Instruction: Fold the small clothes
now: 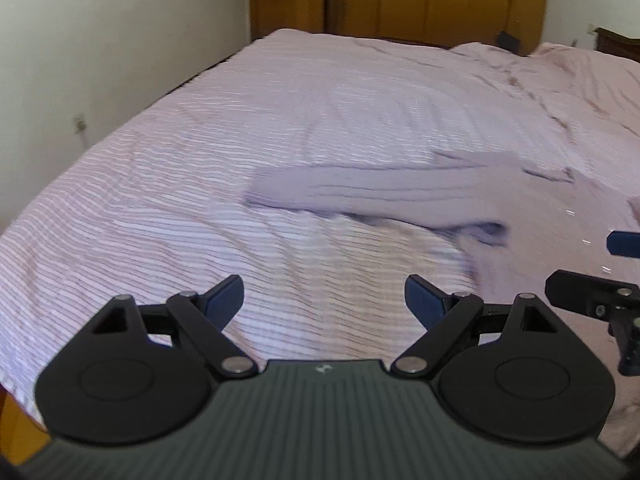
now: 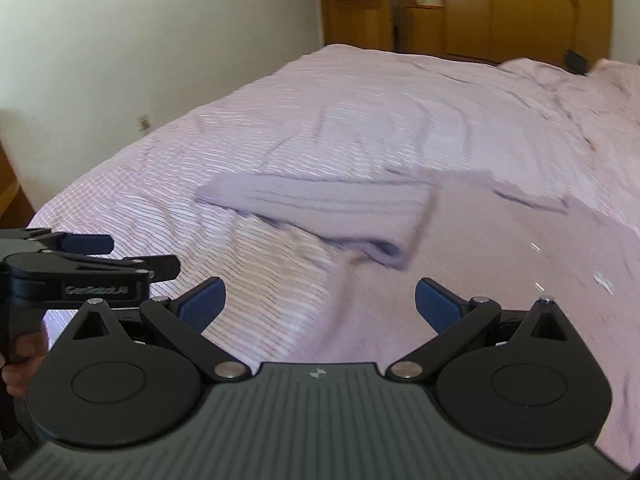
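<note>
Although blur softens detail, we find the lavender garment folded mid-bed, soft, light, limp; take its thick folded edge. Left gripper and right gripper gape wide, empty.

- A pale lilac, ribbed knit garment lies flat on the pink-and-white striped bedsheet, folded into a long, narrow band running across the bed.
- Its near edge shows stacked layers, thickest at the rounded right-hand corner.
- A flatter part of the same lilac fabric sticks out past the fold on the far right, ending in a thin hem.
- Motion blur softens its outline, so finer detail cannot be told.
</note>
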`<state>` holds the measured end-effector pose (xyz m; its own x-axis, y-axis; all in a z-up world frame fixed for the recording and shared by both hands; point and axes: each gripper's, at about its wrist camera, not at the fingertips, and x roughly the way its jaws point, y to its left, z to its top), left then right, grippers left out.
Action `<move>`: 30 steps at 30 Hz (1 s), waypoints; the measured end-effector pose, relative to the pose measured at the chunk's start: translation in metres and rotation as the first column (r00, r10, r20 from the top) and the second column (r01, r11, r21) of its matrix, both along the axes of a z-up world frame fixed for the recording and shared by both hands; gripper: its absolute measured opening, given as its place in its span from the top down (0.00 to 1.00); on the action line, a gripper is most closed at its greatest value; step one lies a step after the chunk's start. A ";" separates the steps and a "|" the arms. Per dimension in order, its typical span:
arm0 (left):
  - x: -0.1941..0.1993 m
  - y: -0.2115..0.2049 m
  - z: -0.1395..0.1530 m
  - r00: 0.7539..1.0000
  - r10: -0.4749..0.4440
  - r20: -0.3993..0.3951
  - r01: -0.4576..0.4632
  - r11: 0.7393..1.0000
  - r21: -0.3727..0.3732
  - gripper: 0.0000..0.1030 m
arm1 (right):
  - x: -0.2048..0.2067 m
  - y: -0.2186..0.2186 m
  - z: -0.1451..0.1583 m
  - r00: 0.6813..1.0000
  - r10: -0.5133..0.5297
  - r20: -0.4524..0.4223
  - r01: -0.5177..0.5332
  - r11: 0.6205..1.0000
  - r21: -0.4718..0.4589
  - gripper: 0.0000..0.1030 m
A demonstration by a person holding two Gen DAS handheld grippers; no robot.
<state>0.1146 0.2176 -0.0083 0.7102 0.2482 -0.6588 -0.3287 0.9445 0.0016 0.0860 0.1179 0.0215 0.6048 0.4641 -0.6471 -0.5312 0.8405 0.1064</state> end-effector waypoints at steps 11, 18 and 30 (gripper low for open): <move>0.044 0.114 -0.016 0.998 0.066 -0.024 -0.066 0.998 -0.003 0.14 | 0.069 0.128 -0.019 0.990 0.085 -0.110 -0.085 0.996 0.010 0.00; 0.065 0.168 -0.032 0.994 0.110 0.003 -0.109 0.989 -0.097 0.14 | 0.123 0.194 -0.041 0.986 0.081 -0.147 -0.078 0.997 0.025 0.00; 0.048 0.224 -0.047 0.965 0.263 -0.016 -0.261 0.947 -0.185 0.14 | 0.170 0.265 -0.084 0.963 0.109 -0.248 -0.109 0.994 0.014 0.02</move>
<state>0.1626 0.4416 -0.0551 0.6421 0.3011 -0.7050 -0.5636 0.8088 -0.1679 0.2560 0.3828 -0.0626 0.3709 0.5183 -0.7706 -0.5763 0.7791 0.2467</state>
